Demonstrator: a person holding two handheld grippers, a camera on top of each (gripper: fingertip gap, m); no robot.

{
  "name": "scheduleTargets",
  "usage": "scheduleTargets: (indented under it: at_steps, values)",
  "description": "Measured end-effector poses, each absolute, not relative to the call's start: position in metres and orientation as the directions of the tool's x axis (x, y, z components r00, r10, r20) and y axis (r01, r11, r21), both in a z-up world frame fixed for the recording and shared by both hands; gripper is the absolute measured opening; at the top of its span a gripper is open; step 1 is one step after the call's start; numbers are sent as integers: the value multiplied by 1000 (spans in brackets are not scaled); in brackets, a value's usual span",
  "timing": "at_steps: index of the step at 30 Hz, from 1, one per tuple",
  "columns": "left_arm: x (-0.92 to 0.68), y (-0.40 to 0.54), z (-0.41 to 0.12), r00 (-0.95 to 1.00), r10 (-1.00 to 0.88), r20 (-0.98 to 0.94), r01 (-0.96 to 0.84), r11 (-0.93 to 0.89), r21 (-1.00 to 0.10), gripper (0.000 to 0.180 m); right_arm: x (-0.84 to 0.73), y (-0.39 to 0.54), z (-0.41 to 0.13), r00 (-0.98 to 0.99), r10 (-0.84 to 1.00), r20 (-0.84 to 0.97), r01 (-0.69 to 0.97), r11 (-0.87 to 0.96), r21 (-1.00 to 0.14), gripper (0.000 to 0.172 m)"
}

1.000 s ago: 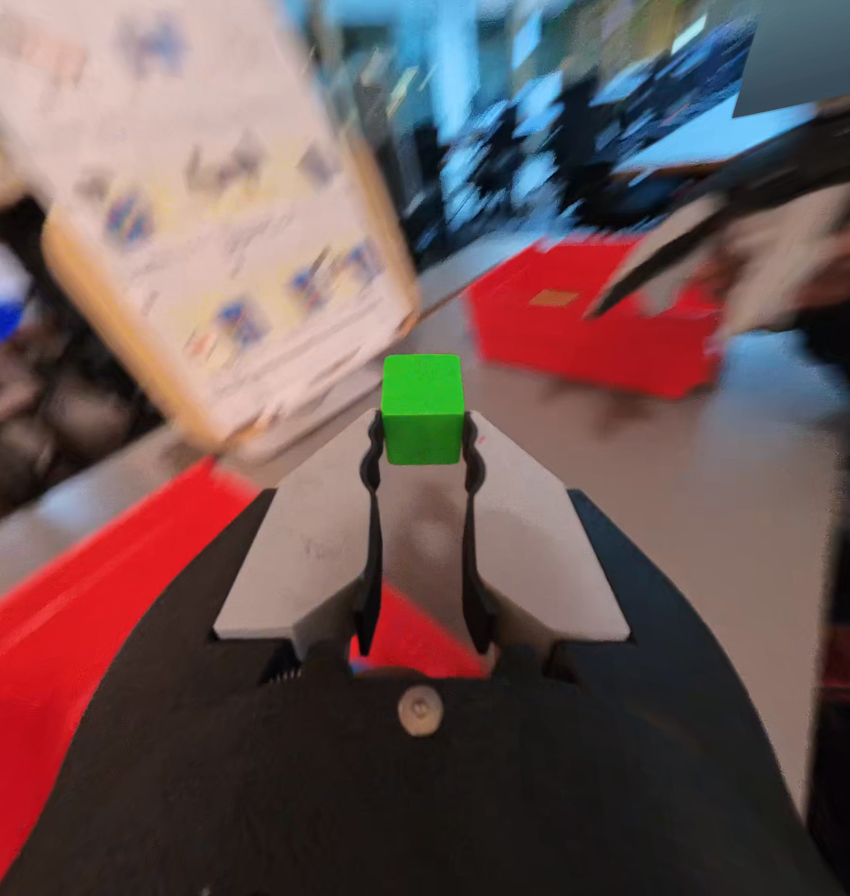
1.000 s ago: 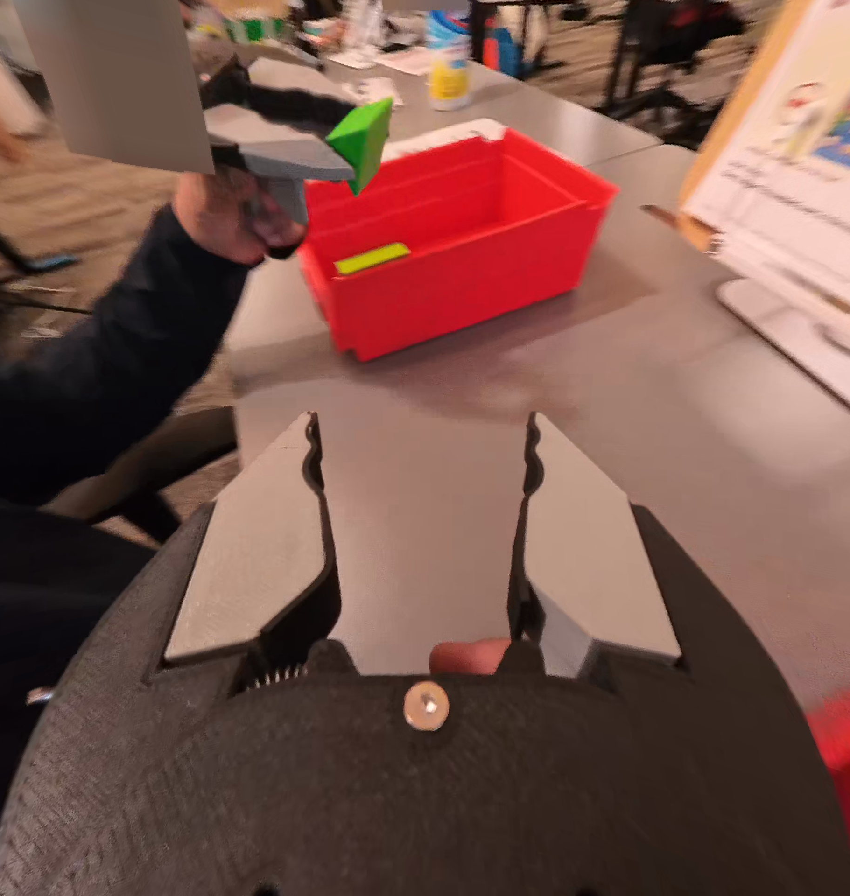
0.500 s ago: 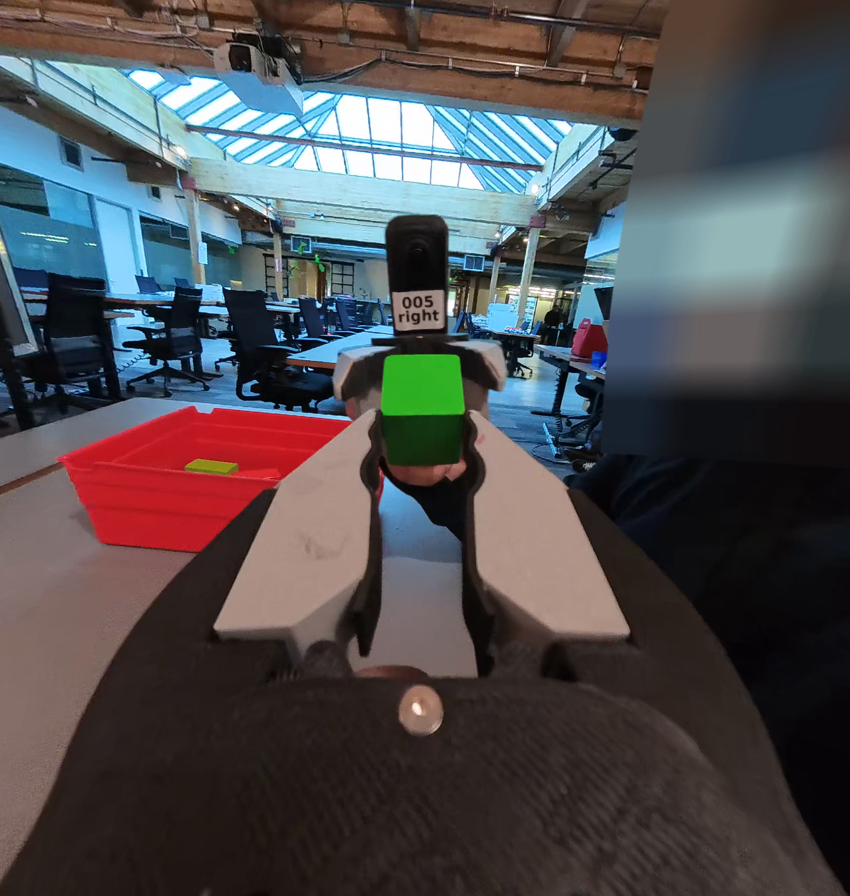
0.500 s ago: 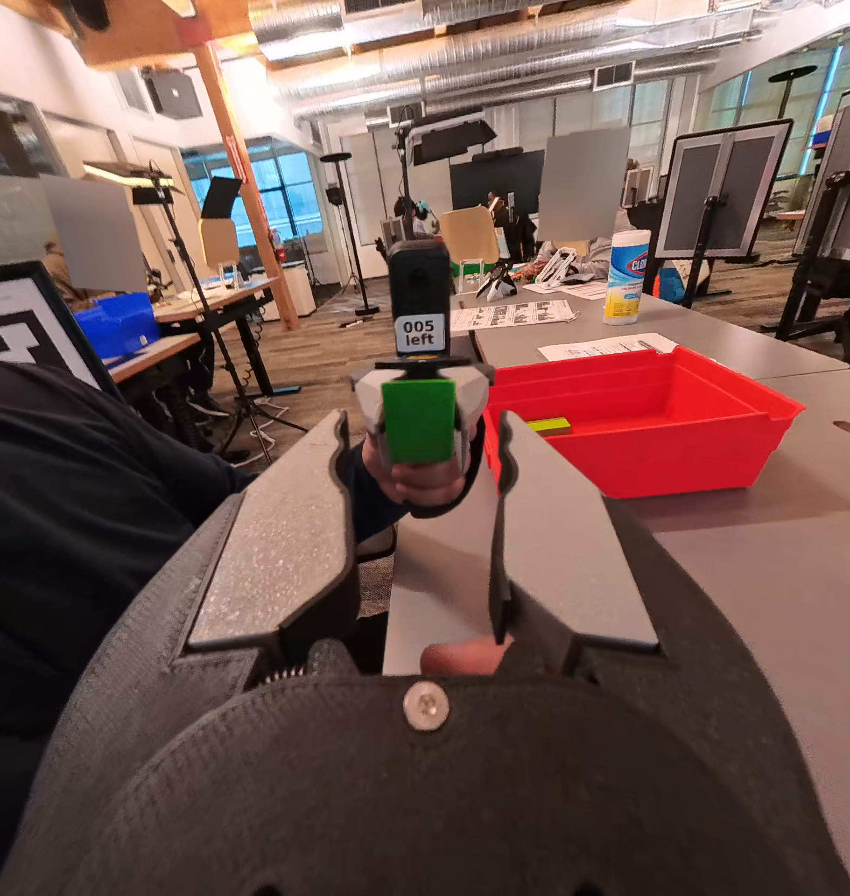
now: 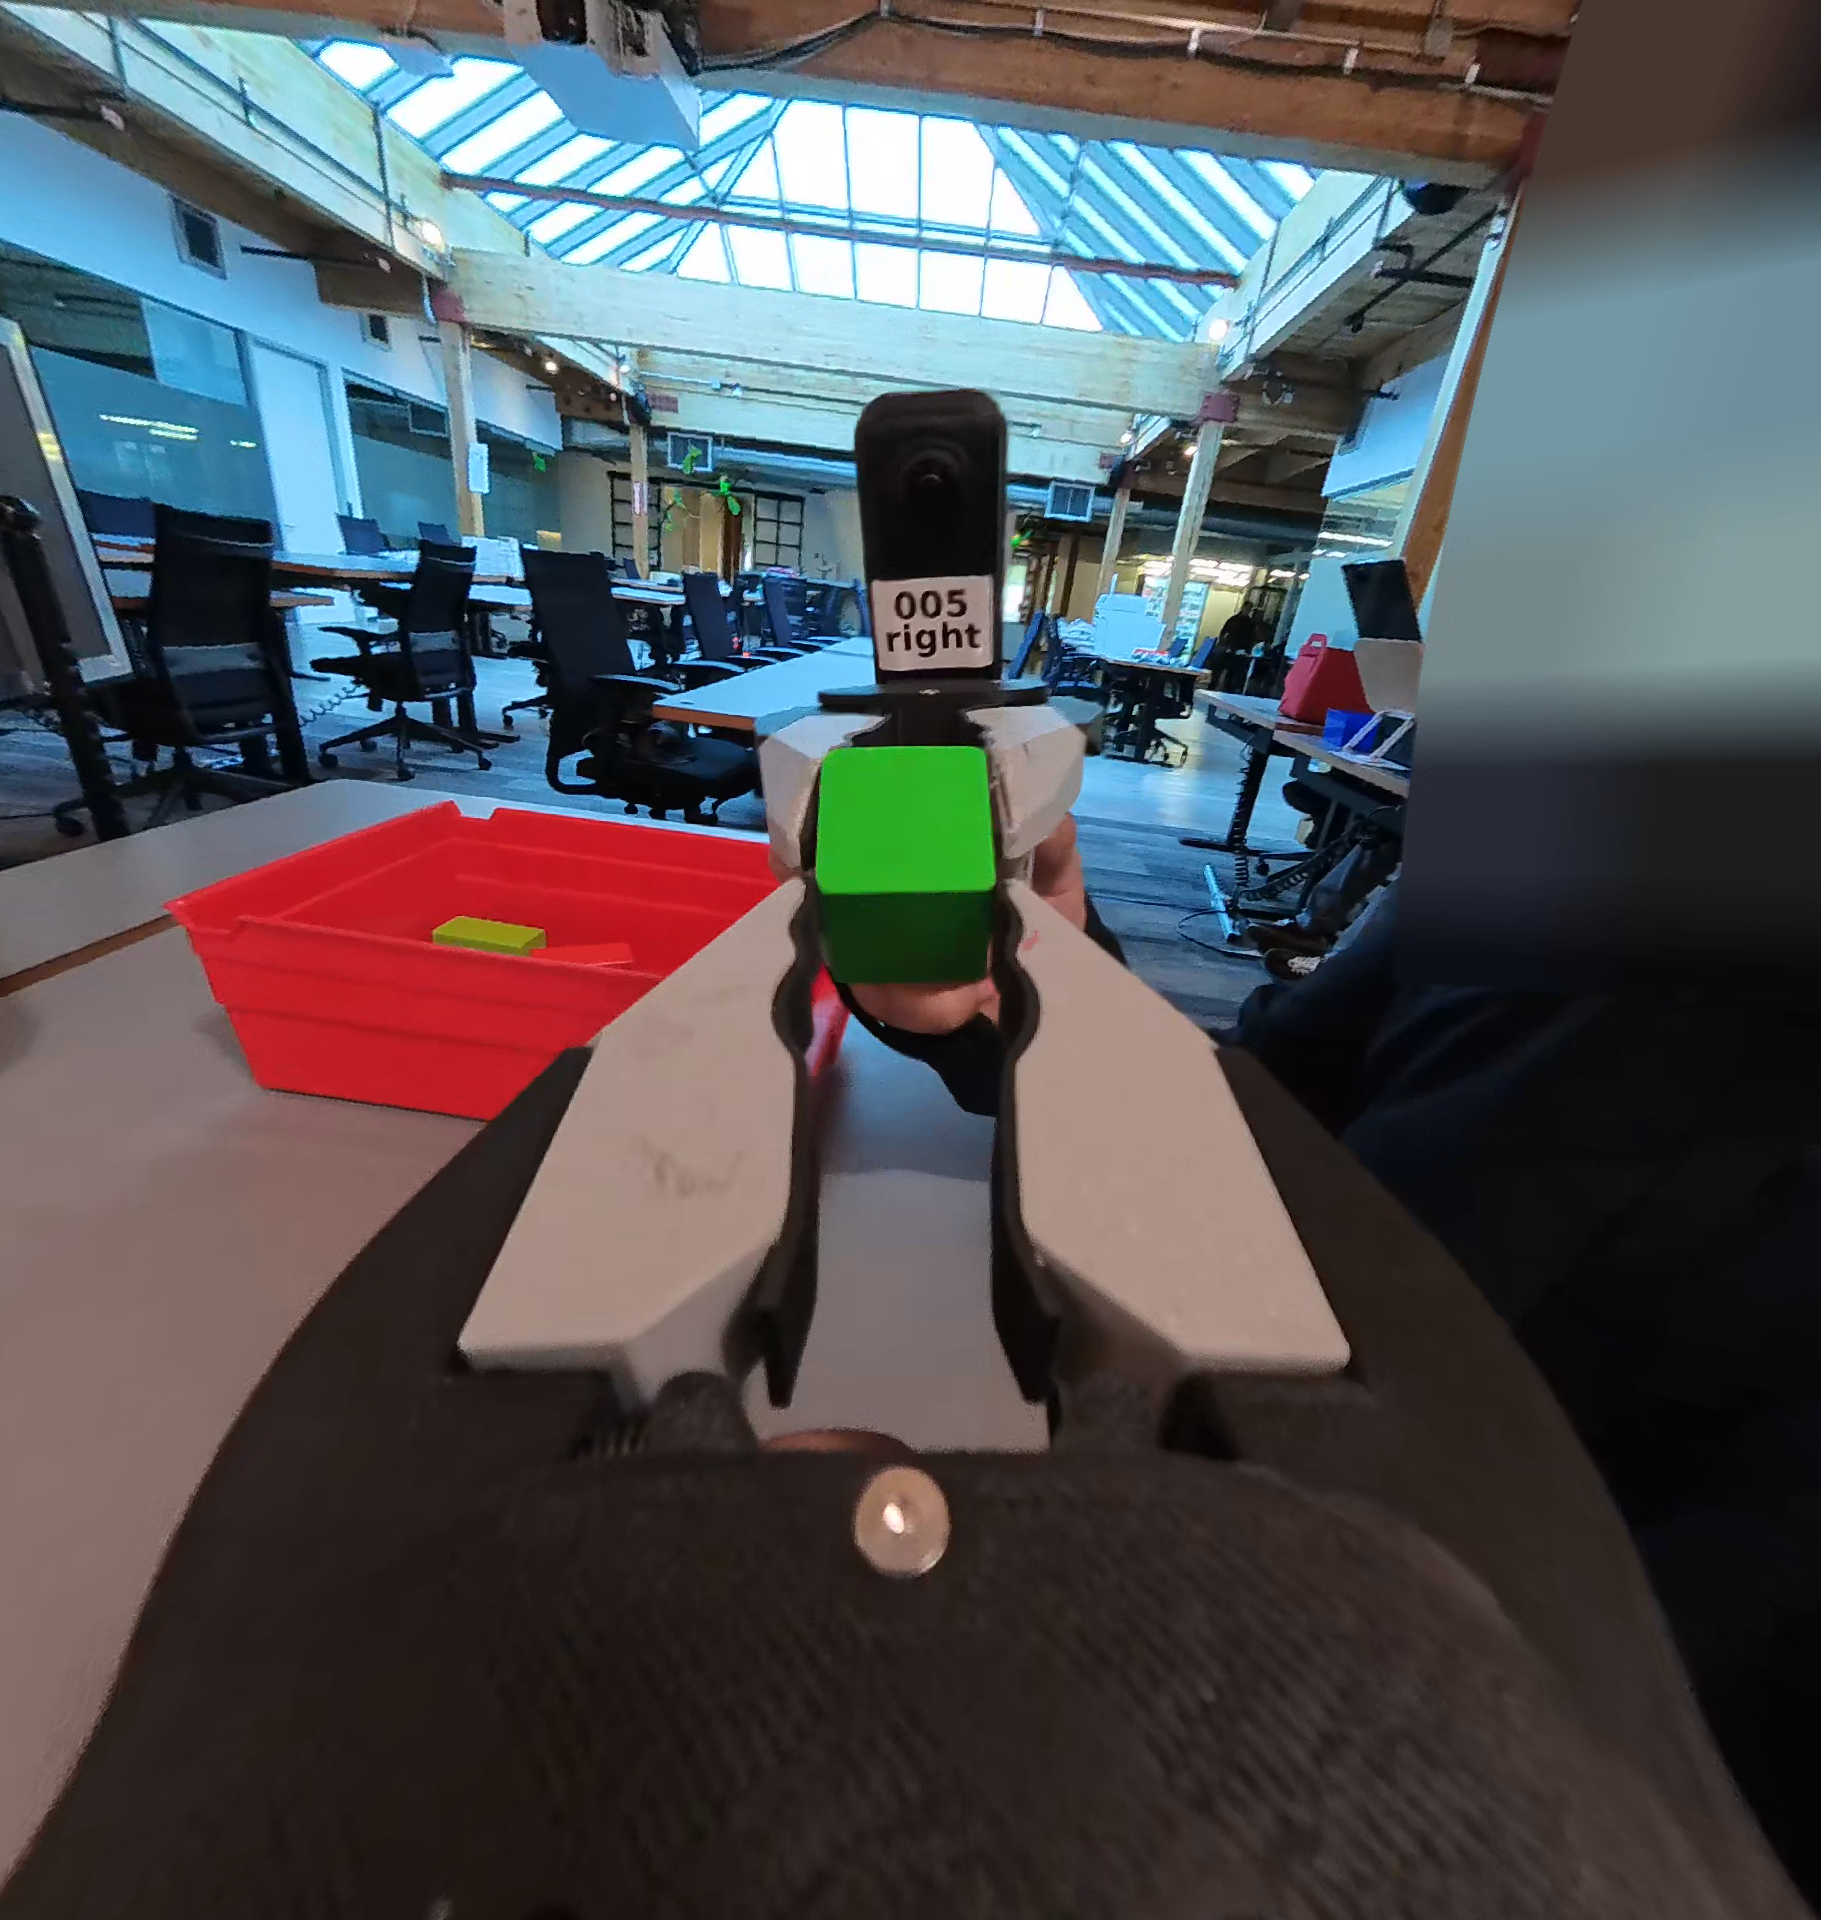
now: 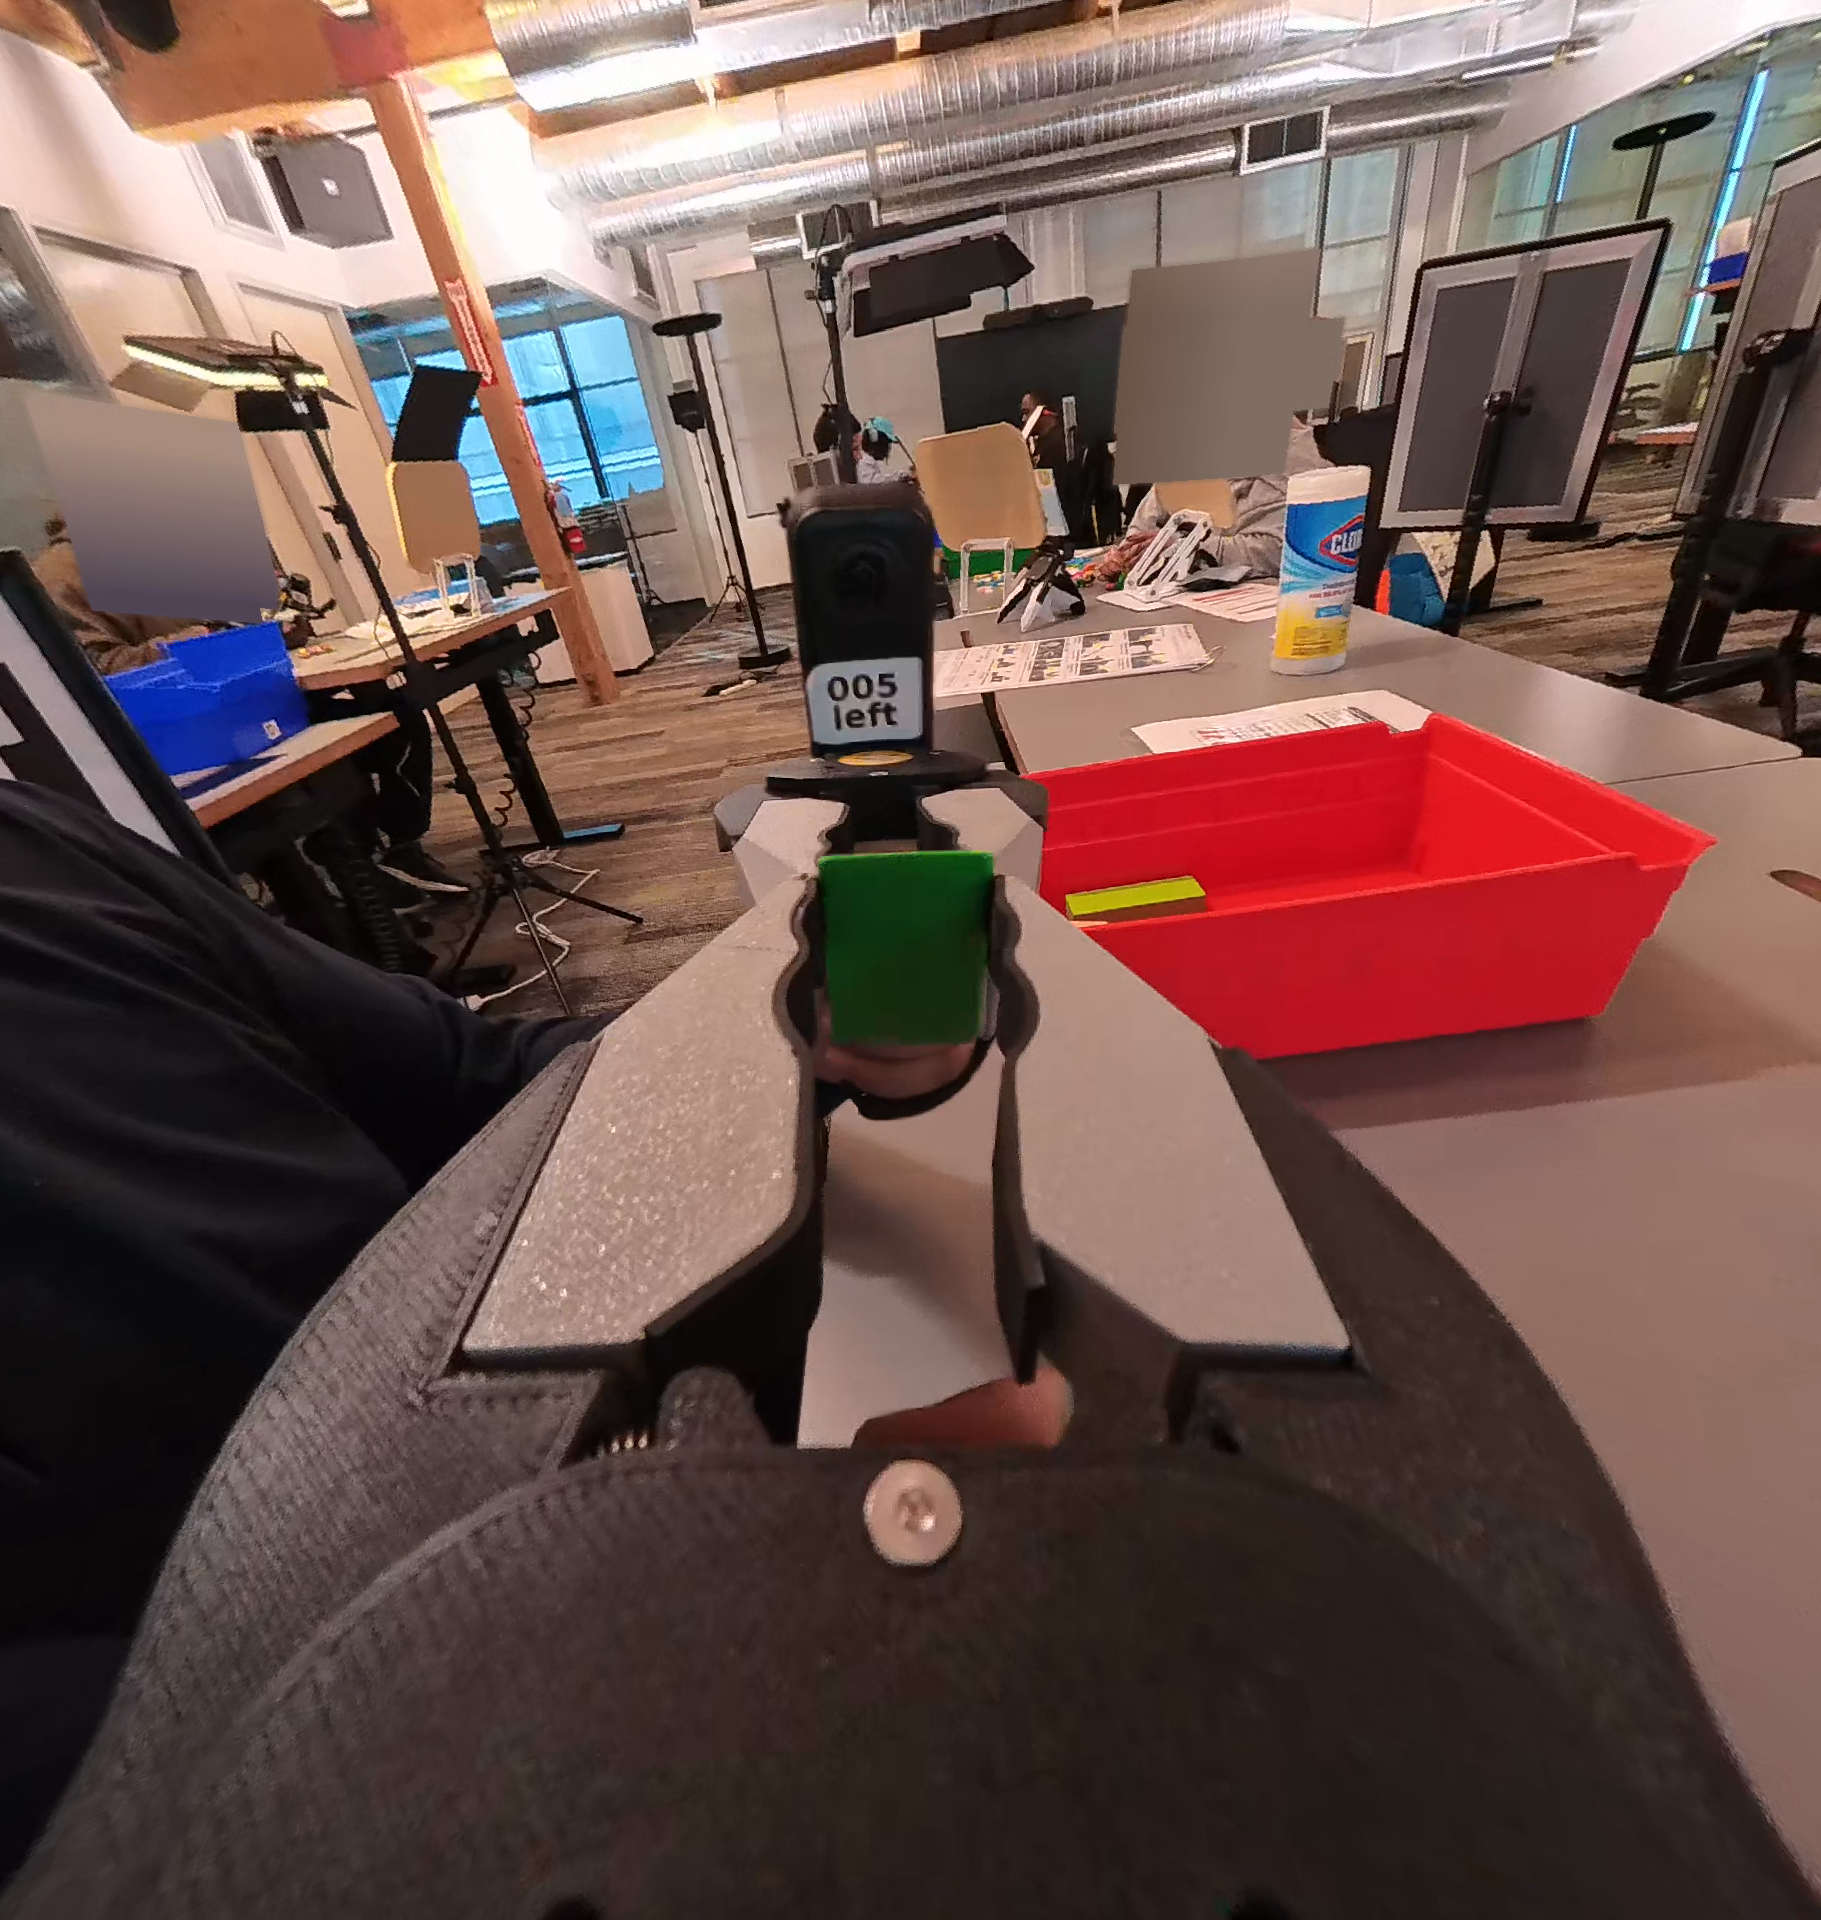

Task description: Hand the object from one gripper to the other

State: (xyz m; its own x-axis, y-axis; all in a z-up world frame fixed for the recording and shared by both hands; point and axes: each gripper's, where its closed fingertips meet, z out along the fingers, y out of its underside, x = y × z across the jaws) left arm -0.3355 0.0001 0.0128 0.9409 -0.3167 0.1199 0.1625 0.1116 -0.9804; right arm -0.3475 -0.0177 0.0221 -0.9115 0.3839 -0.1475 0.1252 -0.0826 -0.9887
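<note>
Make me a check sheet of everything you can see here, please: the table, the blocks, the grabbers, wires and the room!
Surface: grey table, mostly bare.
Job's things: green cube held up in the air between both grabbers.
Clutter: red bin holding a yellow-green block; wipes tub; papers.
Grippers: left gripper and right gripper both have pads against the cube.
Cables: coiled cords on the floor.
Surroundings: open office, chairs, skylight, light stands.

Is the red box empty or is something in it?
Not empty. The red box holds a yellow-green block lying flat on its floor, also seen in the left wrist view.
</note>
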Motion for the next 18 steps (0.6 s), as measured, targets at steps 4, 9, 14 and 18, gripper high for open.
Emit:
scheduleTargets:
  at_steps: [4, 9, 14, 18]
  values:
    - [-339, 2, 9, 950, -285, 125, 155, 83, -985, 28, -351, -16, 20, -909, 389, -148, 126, -81, -989, 29]
    - [-341, 2, 6, 953, -272, 133, 155, 61, -986, 27, -352, -11, 22, -903, 405, -145, 122, -83, -989, 29]
    - [-351, 3, -3, 963, -223, 150, 157, 13, -988, 28, -365, 32, 31, -840, 527, -133, 104, -85, -991, 29]
    - [-363, -1, -11, 977, -150, 154, 151, -33, -988, 27, -399, 151, 14, -516, 857, 4, 116, 74, -991, 29]
